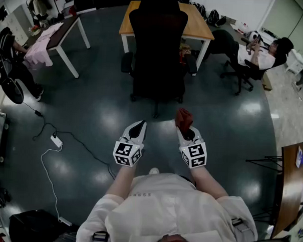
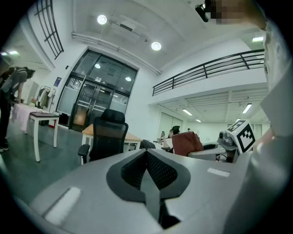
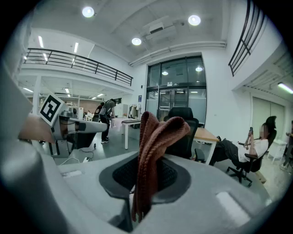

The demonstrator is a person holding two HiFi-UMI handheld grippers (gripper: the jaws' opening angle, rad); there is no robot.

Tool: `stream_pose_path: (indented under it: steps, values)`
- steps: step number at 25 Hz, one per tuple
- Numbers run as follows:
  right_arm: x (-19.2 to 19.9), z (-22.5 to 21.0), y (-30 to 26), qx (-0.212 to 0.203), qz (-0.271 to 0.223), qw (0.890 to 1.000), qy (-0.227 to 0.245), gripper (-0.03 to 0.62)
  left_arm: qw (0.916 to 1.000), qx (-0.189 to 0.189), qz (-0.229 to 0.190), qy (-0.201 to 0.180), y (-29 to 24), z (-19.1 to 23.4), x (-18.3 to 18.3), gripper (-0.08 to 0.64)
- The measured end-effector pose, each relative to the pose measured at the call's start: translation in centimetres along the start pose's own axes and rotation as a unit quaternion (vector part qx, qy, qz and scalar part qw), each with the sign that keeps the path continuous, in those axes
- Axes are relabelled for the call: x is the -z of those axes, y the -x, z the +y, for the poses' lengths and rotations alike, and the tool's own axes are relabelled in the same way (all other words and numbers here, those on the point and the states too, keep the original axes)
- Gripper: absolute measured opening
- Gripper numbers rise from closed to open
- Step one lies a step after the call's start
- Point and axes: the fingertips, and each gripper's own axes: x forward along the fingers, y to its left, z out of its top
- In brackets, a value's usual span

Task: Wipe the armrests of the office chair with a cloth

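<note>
Right claw (image 3: 143, 192) is clamped shut on the brown cloth (image 3: 158, 132); left claw (image 2: 147, 173) is closed and empty. Office chair (image 1: 157, 48) stands well ahead, against the desk (image 1: 201, 25). Best to step close, lay the cloth flat on an armrest (image 1: 191, 64), then stroke along its length.

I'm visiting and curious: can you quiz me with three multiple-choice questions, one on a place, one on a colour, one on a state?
1. The black office chair stands: A) by the wooden table; B) on a rug; C) beside a sofa.
2. The cloth is: A) blue; B) reddish-brown; C) white.
3. The left gripper is: A) shut, empty; B) shut on the cloth; C) wide open.
Answers: 1 A, it stands at the table's edge; 2 B, seen in the right gripper; 3 A, its jaws meet with nothing between.
</note>
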Motion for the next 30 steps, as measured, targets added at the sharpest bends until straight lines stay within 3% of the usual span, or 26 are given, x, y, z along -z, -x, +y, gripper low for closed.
stream_pose_path:
  steps: [14, 23, 30]
  values:
    - [-0.4, -0.7, -1.2, 0.013, -0.001, 1.000, -0.004, 0.049, 1.0000, 0.004, 0.000, 0.007, -0.8, 0.9, 0.2, 0.017]
    - [-1.8, -2.1, -4.0, 0.025, -0.006, 0.999, -0.022, 0.049, 0.9994, -0.029, -0.008, 0.014, -0.2, 5.0, -0.7, 0.017]
    - [-1.9, -2.3, -8.2, 0.006, 0.004, 1.000, -0.030, 0.049, 0.9974, -0.067, -0.007, 0.024, 0.4, 9.2, -0.4, 0.017]
